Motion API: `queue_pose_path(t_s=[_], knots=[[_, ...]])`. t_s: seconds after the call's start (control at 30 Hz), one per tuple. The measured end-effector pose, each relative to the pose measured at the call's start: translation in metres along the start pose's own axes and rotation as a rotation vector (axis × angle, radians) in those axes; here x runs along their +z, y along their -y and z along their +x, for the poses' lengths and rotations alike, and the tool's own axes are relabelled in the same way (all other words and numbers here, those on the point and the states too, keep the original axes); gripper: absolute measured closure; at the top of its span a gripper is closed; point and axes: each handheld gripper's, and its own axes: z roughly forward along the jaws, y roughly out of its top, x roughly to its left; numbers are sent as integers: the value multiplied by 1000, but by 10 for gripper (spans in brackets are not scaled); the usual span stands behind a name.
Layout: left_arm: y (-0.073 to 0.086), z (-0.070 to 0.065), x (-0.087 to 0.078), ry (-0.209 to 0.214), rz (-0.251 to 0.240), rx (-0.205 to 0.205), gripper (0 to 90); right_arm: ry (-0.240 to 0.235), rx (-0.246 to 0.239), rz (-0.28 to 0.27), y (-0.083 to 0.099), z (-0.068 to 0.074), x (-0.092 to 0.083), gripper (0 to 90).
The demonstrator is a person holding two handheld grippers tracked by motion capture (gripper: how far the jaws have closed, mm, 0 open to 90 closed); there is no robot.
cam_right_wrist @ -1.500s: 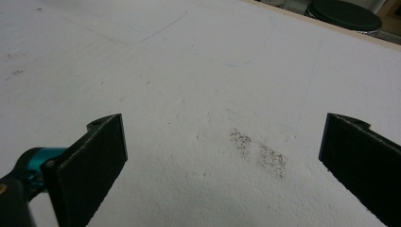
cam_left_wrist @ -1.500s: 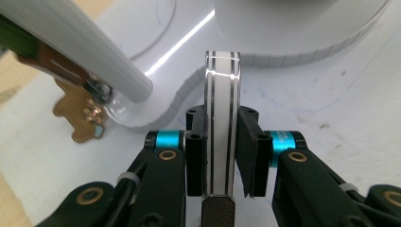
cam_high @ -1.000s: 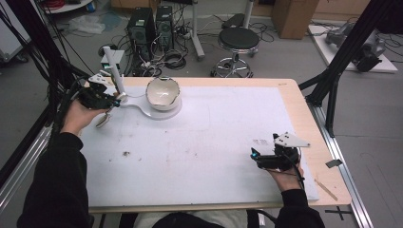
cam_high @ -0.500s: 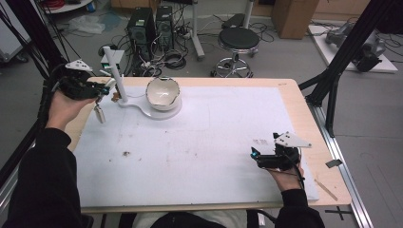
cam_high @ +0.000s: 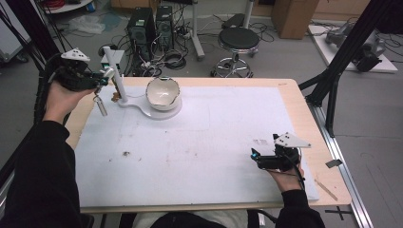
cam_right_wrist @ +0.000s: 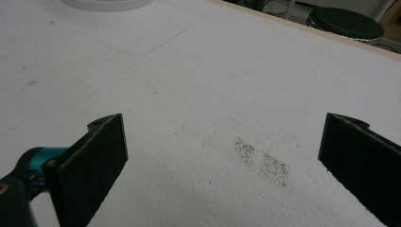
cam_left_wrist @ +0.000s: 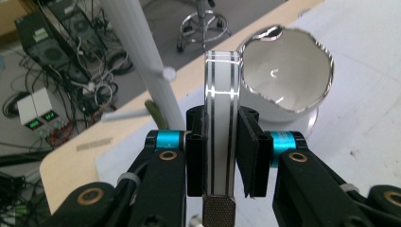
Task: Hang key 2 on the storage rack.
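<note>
My left gripper [cam_high: 101,81] is raised over the table's far left corner, shut on a white band with silver stripes [cam_left_wrist: 221,123]. A small metal cylinder [cam_high: 101,106] hangs below the band. Just right of it stands a white post [cam_high: 117,72] with short pegs [cam_left_wrist: 167,73]. The post shares a white base [cam_high: 137,102] with a shiny white bowl [cam_high: 162,92], which also appears beyond the band in the left gripper view [cam_left_wrist: 283,71]. My right gripper [cam_high: 254,157] rests low at the near right of the white mat, open, with nothing between its fingers [cam_right_wrist: 101,156].
The white mat [cam_high: 199,142] covers most of the wooden table [cam_high: 304,109]. Dark specks [cam_right_wrist: 262,163] lie on the mat ahead of the right gripper, and another speck [cam_high: 126,153] lies mid-left. Computer towers, cables and a stool stand on the floor beyond the far edge.
My left gripper has risen and moved left, away from the stand's base, carrying the band with the cylinder hanging under it. The right gripper has stayed still.
</note>
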Motion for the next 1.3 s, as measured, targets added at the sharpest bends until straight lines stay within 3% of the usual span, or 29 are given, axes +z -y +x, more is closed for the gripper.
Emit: queue_pose_path(t_s=[0.23,0.37,0.6,0.73,0.87,1.17,1.3], knots=[[-13,3,-4,-11,-7,10,747,4,-1,0,1,0,0,10],[-24,3,-10,-16,-40,17,747,2,1,-1,1,0,0,10],[-40,10,-16,-78,-46,33,747,1,-3,-1,1,1,0,10],[-44,19,-16,-92,-74,5,747,3,-6,-6,0,1,-1,11],[-48,19,-11,-74,-104,2,747,3,-2,-6,1,0,-1,10],[-60,14,10,-71,-60,44,747,3,-4,-5,1,0,-1,10],[-65,15,14,-70,-97,33,747,5,-6,1,2,-1,-1,10]])
